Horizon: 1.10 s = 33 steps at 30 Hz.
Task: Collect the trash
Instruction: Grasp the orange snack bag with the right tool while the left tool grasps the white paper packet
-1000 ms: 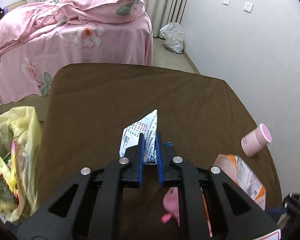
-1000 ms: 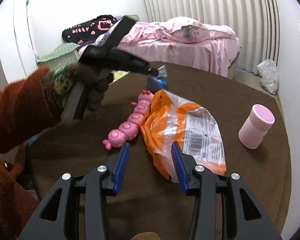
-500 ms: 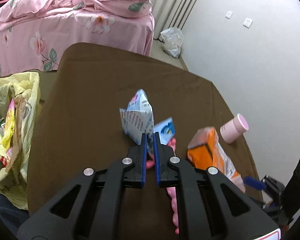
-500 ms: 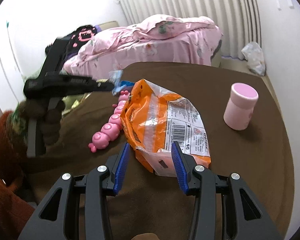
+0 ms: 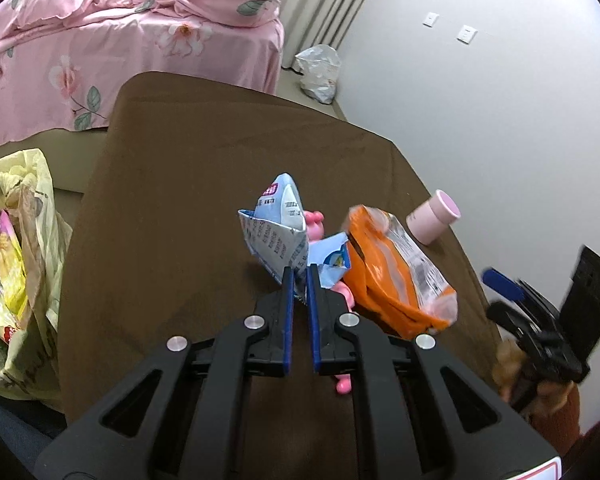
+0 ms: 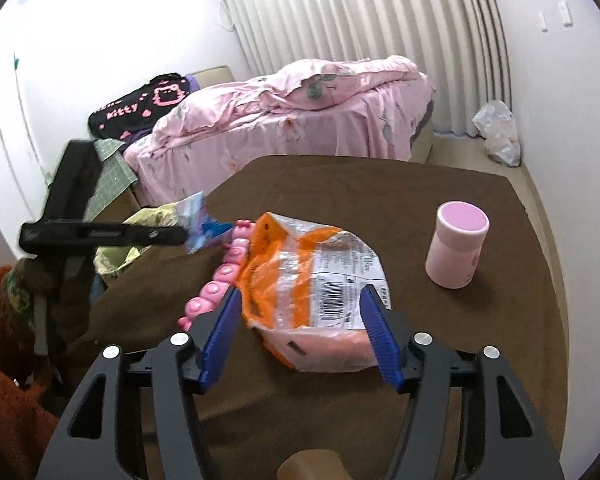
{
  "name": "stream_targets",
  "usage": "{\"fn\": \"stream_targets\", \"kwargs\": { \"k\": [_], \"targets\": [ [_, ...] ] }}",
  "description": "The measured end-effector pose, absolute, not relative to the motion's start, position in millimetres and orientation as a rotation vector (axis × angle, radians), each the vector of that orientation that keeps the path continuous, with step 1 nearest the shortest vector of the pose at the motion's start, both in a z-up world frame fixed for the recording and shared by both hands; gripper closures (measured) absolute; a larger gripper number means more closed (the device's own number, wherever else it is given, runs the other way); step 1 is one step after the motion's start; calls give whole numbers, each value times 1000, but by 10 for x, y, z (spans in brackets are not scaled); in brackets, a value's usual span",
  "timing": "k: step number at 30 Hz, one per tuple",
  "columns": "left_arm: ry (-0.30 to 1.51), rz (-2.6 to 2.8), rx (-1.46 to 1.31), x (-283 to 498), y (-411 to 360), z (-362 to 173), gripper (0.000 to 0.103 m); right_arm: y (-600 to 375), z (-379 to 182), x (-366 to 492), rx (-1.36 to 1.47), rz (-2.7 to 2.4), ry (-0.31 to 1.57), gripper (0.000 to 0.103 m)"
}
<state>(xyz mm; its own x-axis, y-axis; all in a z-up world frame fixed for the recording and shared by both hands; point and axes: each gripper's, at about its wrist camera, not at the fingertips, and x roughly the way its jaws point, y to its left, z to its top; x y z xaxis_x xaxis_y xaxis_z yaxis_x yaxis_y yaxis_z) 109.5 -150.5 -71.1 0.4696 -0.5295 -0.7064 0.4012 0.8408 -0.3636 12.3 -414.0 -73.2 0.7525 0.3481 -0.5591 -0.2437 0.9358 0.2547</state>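
My left gripper (image 5: 299, 276) is shut on a crumpled blue-and-white wrapper (image 5: 278, 232) and holds it above the brown table (image 5: 180, 184); the wrapper also shows in the right wrist view (image 6: 196, 220). An orange snack bag (image 6: 316, 280) lies on the table, also seen in the left wrist view (image 5: 396, 272). My right gripper (image 6: 302, 332) is open, its fingers on either side of the bag's near end. A yellow trash bag (image 5: 16, 264) hangs at the table's left edge.
A pink caterpillar toy (image 6: 224, 276) lies left of the orange bag. A pink cup (image 6: 456, 250) stands at the right of the table. A pink bed (image 6: 284, 120) is behind the table. A white plastic bag (image 6: 498, 130) sits on the floor by the wall.
My left gripper has lifted the wrapper off the table and pulled back. My right gripper has opened wider and moved forward around the orange bag's near end.
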Motion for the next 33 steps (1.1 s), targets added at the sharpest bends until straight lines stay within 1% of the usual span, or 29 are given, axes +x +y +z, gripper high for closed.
{"fn": "stream_targets", "kwargs": {
  "k": [2,4,5,6,8,12,18,19,20,21,22,23,24,25,26,28,33],
  "targets": [
    [909,-584,-155,1059,-1498,-710,91,-4178,-823,216,177,281,673,44],
    [897,-586,-182,1046,-1466,-702,66,-4241,-925,317,216,248,706,44],
    [887,-584,-198,1036,-1444,-697,63,-4272,-991,374,238,232,724,44],
    [877,-577,-208,1025,-1423,-696,61,-4294,-1047,421,241,210,741,44],
    [876,-562,-200,1012,-1410,-706,60,-4305,-1158,497,245,172,787,44],
    [871,-536,-176,995,-1385,-716,58,-4319,-1305,568,345,244,861,43],
    [862,-491,-174,956,-1326,-736,58,-4224,-1293,522,288,232,861,44],
    [858,-487,-165,940,-1322,-736,58,-4219,-1293,498,283,239,860,45],
    [854,-480,-154,922,-1319,-731,58,-4204,-1291,470,282,248,858,59],
    [848,-470,-140,901,-1314,-723,58,-4209,-1290,452,288,263,856,67],
    [846,-465,-131,891,-1307,-720,57,-4209,-1283,430,298,276,848,79],
    [845,-460,-123,878,-1298,-713,57,-4212,-1265,403,300,279,837,85],
    [844,-455,-117,870,-1288,-711,57,-4205,-1223,359,286,282,815,87],
    [844,-445,-110,859,-1274,-711,57,-4195,-1187,339,279,285,800,93],
    [845,-437,-106,848,-1257,-716,56,-4193,-1145,311,274,290,782,96],
    [860,-420,-112,842,-1238,-744,56,-4192,-1024,251,262,291,741,97],
    [939,-393,-132,913,-1269,-906,56,-4173,-771,171,242,289,666,98]
  ]
}}
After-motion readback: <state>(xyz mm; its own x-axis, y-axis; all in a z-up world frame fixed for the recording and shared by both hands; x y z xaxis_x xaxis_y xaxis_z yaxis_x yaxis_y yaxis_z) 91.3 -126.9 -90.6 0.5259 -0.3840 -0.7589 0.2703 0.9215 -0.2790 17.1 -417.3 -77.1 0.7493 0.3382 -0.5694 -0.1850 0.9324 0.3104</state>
